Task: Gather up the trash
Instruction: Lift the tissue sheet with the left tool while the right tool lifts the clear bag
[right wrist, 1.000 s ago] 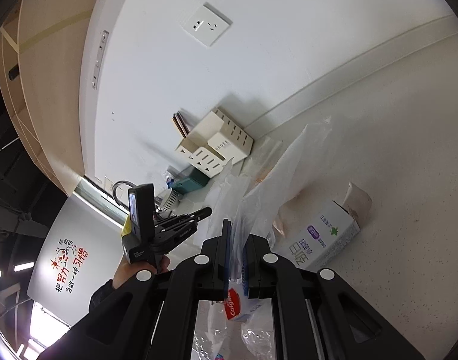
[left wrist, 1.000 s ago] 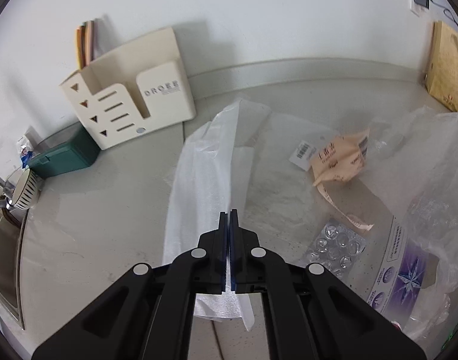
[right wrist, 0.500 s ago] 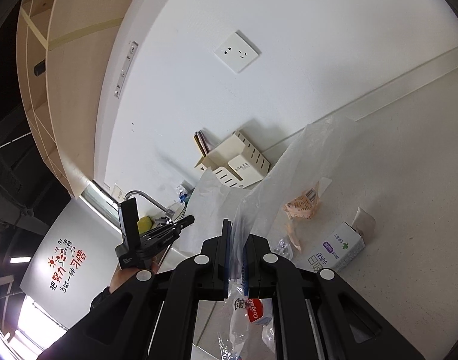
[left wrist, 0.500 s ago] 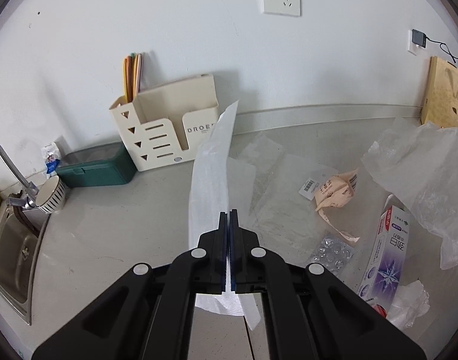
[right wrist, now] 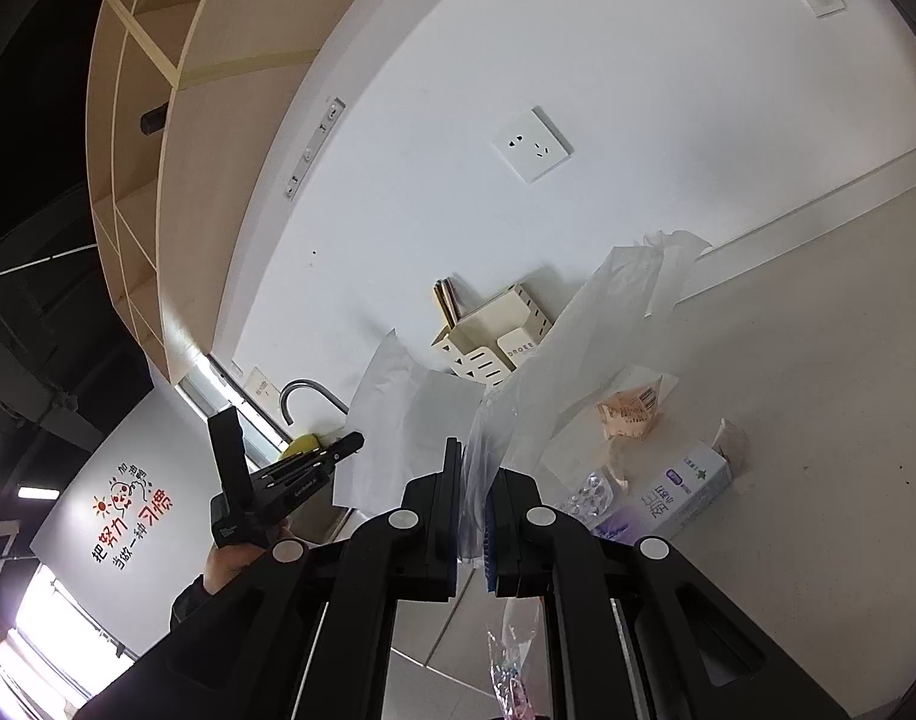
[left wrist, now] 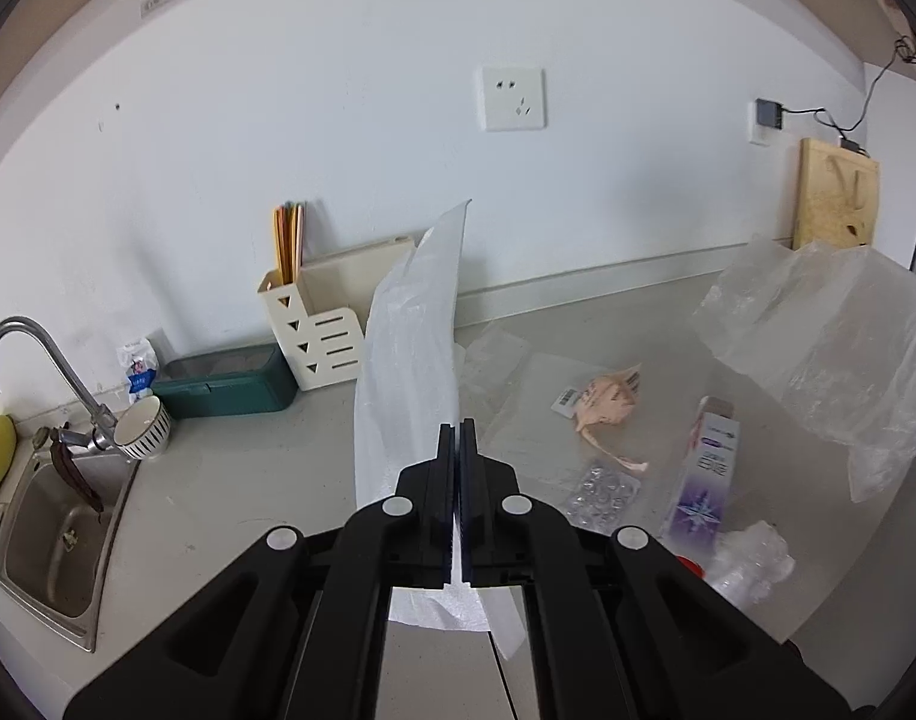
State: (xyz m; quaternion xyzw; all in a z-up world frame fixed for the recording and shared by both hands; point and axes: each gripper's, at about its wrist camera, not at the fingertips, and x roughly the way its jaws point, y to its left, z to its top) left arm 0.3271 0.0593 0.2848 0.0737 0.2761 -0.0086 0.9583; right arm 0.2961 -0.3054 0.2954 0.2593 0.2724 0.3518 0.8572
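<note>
My left gripper [left wrist: 457, 432] is shut on the edge of a clear plastic bag [left wrist: 410, 354] and holds it up above the counter. My right gripper [right wrist: 471, 468] is shut on the bag's other side [right wrist: 584, 324]; that side shows at the right of the left wrist view [left wrist: 830, 336]. The left gripper also shows in the right wrist view [right wrist: 314, 468]. On the counter between them lie a crumpled peach wrapper [left wrist: 605, 402], a blister pack [left wrist: 602, 489], a purple and white box [left wrist: 701, 474] and a crumpled clear wrapper [left wrist: 752, 558].
A cream utensil holder [left wrist: 320, 324] and a green box [left wrist: 224, 384] stand against the wall. A sink [left wrist: 44, 540] with tap and a cup [left wrist: 143, 435] are at the left. A wooden board [left wrist: 836, 198] leans at the back right.
Both grippers have risen and lifted the bag off the counter. The trash items now lie uncovered below, and the bag hangs between the two grippers.
</note>
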